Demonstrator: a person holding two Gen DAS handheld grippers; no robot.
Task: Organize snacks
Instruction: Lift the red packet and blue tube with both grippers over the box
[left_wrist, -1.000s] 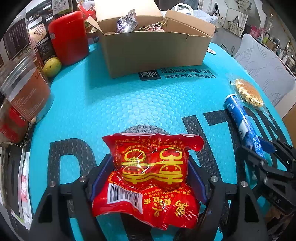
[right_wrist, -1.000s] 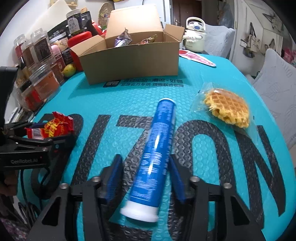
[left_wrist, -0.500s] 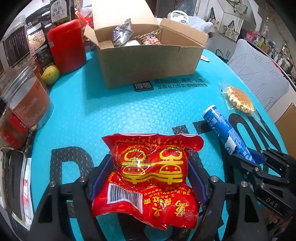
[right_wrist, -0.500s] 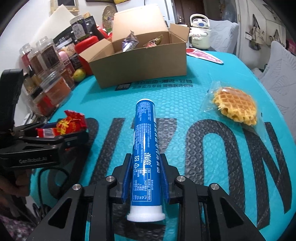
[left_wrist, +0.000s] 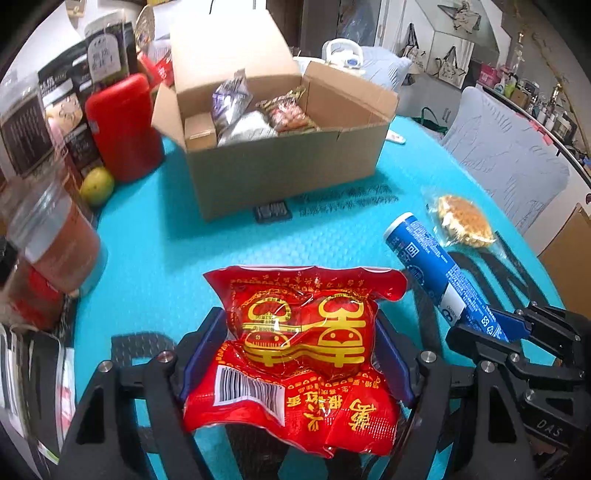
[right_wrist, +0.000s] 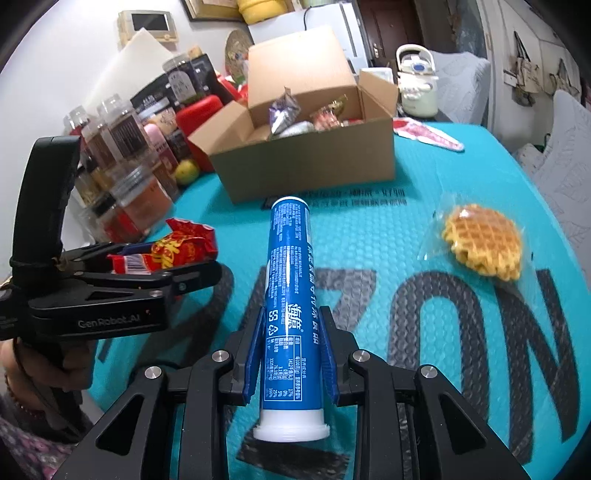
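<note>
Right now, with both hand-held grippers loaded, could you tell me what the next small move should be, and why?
Probably carry both forward toward the open brown cardboard box. The left hand-held gripper is clamped on the red foil snack packet, the right hand-held gripper on the blue cylindrical tube, and the box already holds other snacks.

Cardboard box (left_wrist: 284, 177) stands behind wrapped waffle (right_wrist: 482, 245); jars (right_wrist: 122, 147) left of it.

Packets inside the cardboard box (left_wrist: 280, 173) overlap, their labels too small to read. The blue tube (right_wrist: 290, 295) hides the mat's lettering at 6 o'clock. Jars (left_wrist: 55, 236) at 9 o'clock are blurred and cropped by the left wrist view's edge.
</note>
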